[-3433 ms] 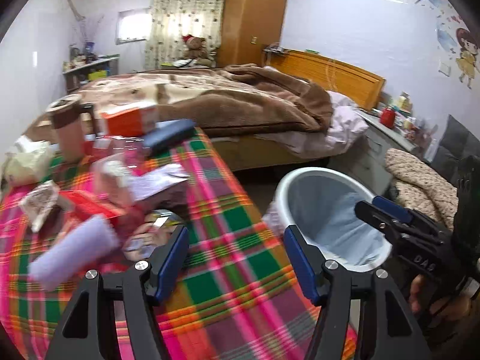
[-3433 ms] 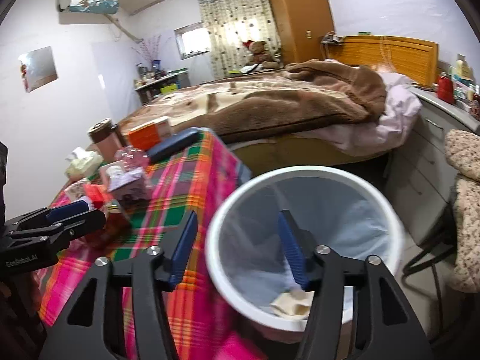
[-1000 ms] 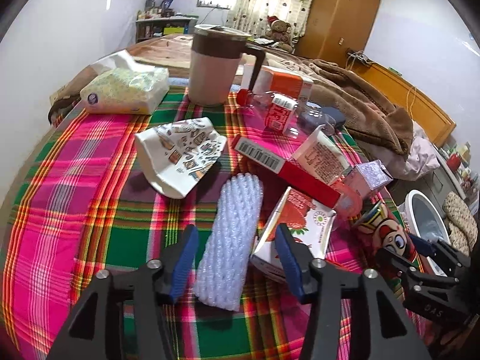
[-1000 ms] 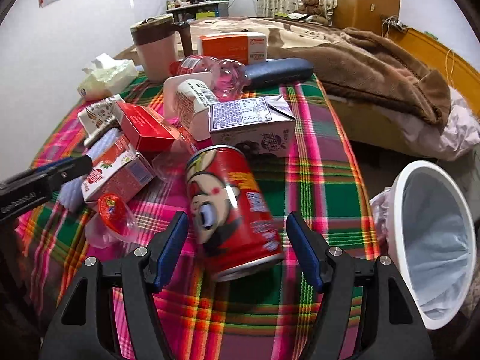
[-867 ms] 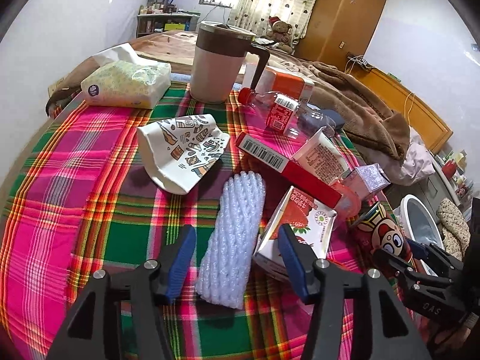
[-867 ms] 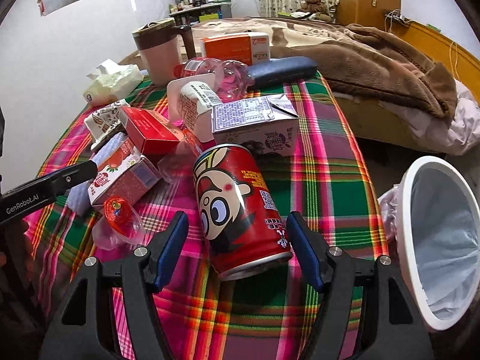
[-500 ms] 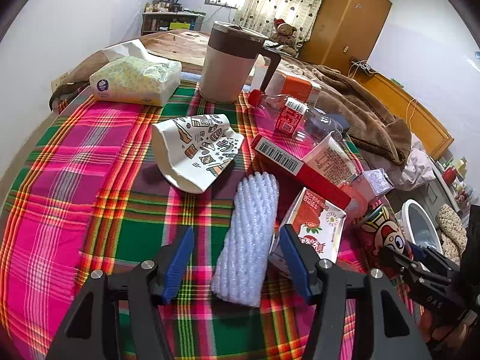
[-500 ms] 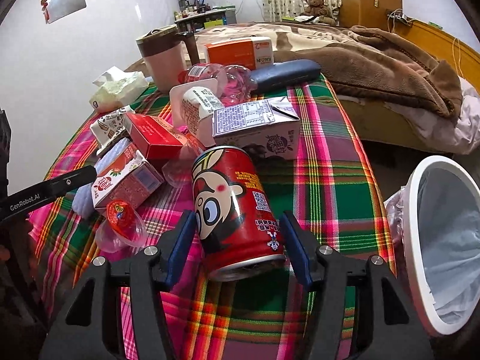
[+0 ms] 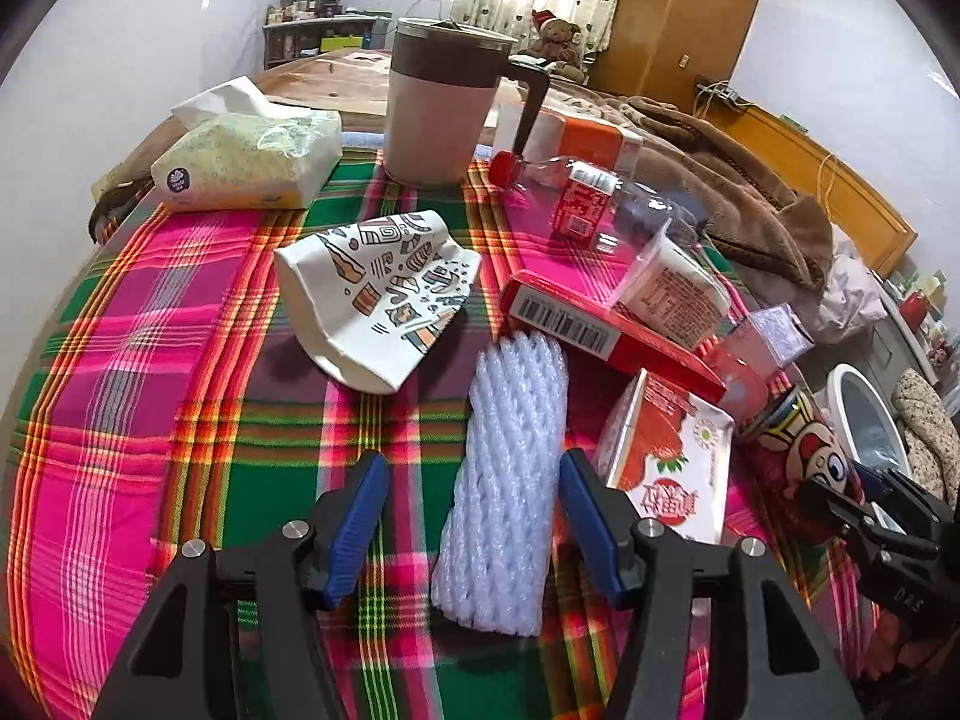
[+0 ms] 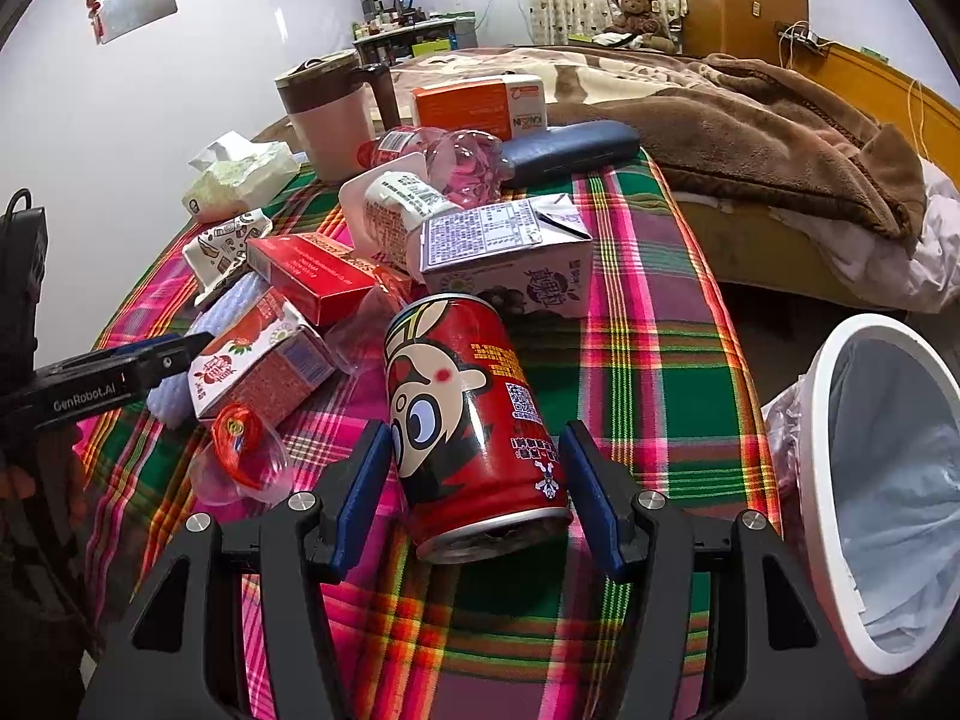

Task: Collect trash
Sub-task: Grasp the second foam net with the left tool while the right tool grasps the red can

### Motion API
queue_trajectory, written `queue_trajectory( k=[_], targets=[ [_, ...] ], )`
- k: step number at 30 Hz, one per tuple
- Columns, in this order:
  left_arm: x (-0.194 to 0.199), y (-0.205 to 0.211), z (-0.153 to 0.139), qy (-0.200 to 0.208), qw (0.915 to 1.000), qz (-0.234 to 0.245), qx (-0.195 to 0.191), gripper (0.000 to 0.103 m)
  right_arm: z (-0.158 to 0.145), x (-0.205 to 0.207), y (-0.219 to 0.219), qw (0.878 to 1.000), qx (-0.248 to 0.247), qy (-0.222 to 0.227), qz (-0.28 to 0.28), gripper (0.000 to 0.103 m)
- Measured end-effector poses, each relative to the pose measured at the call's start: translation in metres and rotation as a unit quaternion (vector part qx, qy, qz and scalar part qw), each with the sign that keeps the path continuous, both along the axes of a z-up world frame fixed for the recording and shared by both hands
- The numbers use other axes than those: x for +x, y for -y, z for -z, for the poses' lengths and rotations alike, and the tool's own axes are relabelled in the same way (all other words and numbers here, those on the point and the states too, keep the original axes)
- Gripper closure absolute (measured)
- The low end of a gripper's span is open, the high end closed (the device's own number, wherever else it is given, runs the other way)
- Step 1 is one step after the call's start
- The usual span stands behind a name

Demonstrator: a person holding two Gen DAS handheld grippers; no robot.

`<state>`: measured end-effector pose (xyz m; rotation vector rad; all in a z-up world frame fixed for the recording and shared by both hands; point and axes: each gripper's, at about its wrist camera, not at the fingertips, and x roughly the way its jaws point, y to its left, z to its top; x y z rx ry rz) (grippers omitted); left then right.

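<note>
At six o'clock, right gripper (image 10: pixel 474 492) has narrowed onto red can (image 10: pixel 474 420), gripping it; left gripper (image 9: pixel 471 525) (unclenched) now straddles foam sleeve (image 9: pixel 510 480); binning follows.

right gripper (image 10: pixel 474 474) has closed in around the red can (image 10: pixel 474 420).

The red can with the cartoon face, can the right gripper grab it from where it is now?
Probably yes. The red can lies on its side between the fingers of the right gripper, nothing blocks it, and the blue pads already sit at its sides.
</note>
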<state>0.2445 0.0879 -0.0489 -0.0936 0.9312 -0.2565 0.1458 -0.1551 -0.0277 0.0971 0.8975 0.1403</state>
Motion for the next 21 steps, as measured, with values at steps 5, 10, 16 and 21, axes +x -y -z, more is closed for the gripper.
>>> queue_trajectory(
  k=[5, 10, 16, 21],
  targets=[
    [0.004, 0.001, 0.001, -0.005, 1.0000, -0.001, -0.001, 0.045, 0.001, 0.000, 0.001, 1.000, 0.005, 0.003, -0.003, 0.044],
    [0.005, 0.008, 0.010, -0.020, 0.9997, 0.012, 0.003, 0.068, 0.001, -0.001, 0.003, 1.000, 0.014, 0.007, -0.003, 0.044],
    [-0.001, 0.009, 0.006, -0.012, 0.9999, 0.001, 0.009, 0.074, 0.000, -0.003, 0.007, 1.000, 0.021, 0.010, -0.001, 0.044],
    [-0.012, 0.007, -0.001, 0.002, 0.9999, -0.012, 0.010, 0.075, -0.003, -0.006, 0.011, 0.999, 0.032, 0.020, 0.001, 0.045]
  ],
)
